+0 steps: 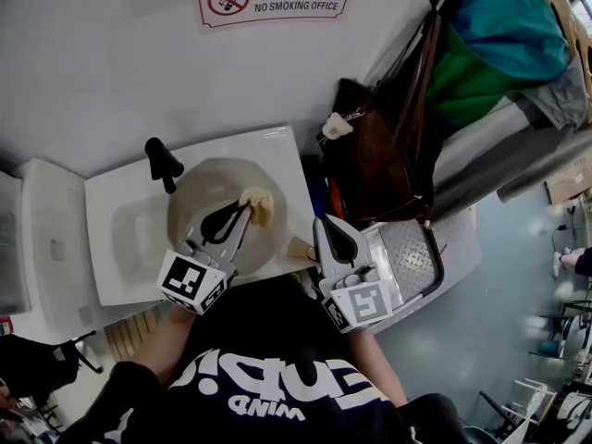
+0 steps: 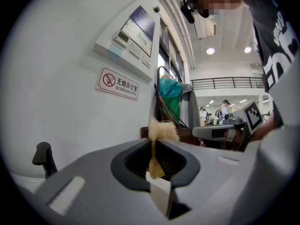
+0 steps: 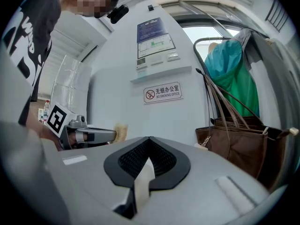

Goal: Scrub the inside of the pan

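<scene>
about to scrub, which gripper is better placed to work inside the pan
Left: the left gripper grips the sponge over the pan. The right gripper is shut, empty, beside the sink.

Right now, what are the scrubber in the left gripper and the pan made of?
The scrubber: looks like loofah or coarse plant fibre, tan, matte, frayed edges. The pan: probably coated metal, dull beige-grey inside, no shine; its black handle looks plastic. Neither is certain.

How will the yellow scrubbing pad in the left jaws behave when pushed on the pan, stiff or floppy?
Probably floppy: the scrubbing pad is squeezed thin between the left gripper's jaws and fluffs out beyond them. Its frayed fibres suggest light, not slippery.
</scene>
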`<state>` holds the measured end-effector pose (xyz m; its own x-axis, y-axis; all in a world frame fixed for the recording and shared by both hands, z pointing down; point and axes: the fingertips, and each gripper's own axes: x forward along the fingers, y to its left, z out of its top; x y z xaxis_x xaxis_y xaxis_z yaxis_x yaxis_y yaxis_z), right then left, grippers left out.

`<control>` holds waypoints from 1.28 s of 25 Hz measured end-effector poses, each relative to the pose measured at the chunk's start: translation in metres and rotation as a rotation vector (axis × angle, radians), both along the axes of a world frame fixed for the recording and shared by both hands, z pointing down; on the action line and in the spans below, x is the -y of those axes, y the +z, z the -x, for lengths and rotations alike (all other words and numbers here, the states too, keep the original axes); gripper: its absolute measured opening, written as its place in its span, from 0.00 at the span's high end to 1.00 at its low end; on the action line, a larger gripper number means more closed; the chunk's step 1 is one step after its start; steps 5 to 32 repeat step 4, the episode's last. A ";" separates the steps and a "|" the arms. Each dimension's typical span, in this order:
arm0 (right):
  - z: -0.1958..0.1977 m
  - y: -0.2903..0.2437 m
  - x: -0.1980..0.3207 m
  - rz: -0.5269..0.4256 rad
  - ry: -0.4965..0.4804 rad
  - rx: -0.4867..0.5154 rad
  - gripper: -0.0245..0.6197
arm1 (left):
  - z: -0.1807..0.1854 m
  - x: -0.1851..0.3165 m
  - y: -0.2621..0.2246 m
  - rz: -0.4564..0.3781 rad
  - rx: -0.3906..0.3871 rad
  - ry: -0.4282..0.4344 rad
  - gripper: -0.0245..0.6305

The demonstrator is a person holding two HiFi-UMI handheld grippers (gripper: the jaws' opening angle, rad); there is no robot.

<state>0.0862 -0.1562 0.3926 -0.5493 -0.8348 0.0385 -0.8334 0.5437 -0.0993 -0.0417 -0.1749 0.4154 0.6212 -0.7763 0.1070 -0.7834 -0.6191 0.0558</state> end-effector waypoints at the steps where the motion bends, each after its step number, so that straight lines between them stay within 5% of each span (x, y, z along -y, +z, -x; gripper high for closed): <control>1: 0.000 0.000 0.000 0.001 0.000 -0.001 0.95 | 0.000 0.000 0.000 0.000 0.000 -0.001 0.92; 32: 0.000 0.001 -0.001 0.004 -0.001 -0.001 0.95 | 0.001 -0.001 0.000 0.000 0.002 -0.001 0.92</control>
